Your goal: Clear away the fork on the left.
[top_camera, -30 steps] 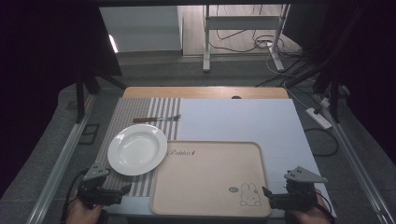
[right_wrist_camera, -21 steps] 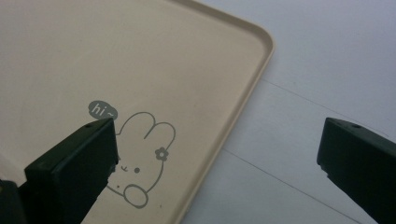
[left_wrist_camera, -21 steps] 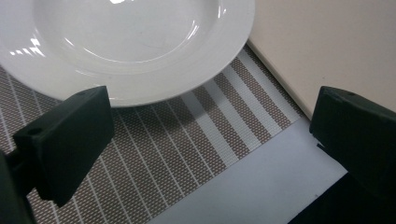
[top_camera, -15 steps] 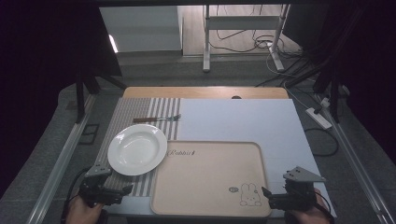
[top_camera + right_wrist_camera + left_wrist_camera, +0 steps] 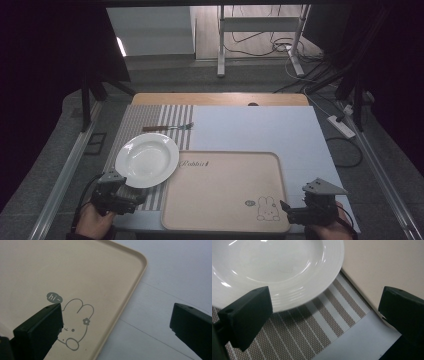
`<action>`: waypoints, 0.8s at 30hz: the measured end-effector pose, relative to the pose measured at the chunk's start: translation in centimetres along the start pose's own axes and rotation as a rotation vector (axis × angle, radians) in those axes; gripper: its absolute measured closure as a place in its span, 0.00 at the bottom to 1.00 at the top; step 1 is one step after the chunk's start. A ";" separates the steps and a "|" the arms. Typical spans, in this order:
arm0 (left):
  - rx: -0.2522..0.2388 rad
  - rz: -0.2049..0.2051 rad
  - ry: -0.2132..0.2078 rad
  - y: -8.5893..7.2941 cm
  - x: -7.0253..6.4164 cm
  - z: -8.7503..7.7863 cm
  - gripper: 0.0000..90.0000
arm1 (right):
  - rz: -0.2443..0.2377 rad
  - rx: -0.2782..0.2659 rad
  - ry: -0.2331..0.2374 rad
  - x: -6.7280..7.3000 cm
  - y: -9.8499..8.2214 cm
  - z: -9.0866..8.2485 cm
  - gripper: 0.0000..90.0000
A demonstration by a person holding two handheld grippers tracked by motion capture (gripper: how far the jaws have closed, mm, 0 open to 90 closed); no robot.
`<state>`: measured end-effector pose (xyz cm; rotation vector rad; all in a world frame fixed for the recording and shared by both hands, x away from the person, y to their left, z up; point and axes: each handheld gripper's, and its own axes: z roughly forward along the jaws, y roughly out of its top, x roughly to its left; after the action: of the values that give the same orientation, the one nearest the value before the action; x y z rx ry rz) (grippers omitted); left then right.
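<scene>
The left gripper (image 5: 134,194) sits at the near left corner of the table, its jaws spread wide with nothing between them. In the left gripper view the near rim of the white plate (image 5: 274,270) lies just ahead of the jaws, one jaw overlapping its edge in the picture; whether it touches cannot be told. The plate rests on the striped placemat (image 5: 150,119), its right edge just beside the beige tray (image 5: 225,220). The right gripper (image 5: 286,209) hovers at the tray's near right corner, jaws equally wide and empty, straddling the tray's rim beside the printed rabbit (image 5: 75,326). A fork (image 5: 167,128) lies beyond the plate.
</scene>
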<state>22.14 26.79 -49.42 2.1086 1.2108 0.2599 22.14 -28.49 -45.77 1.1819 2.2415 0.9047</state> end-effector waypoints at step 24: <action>-0.023 0.030 -0.028 4.4 1.5 2.6 0.00 | -0.005 0.010 0.004 0.0 0.0 0.1 0.00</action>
<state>27.26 25.38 -48.79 2.1051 1.1557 0.2552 22.20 -28.41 -45.82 1.1797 2.2539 0.8962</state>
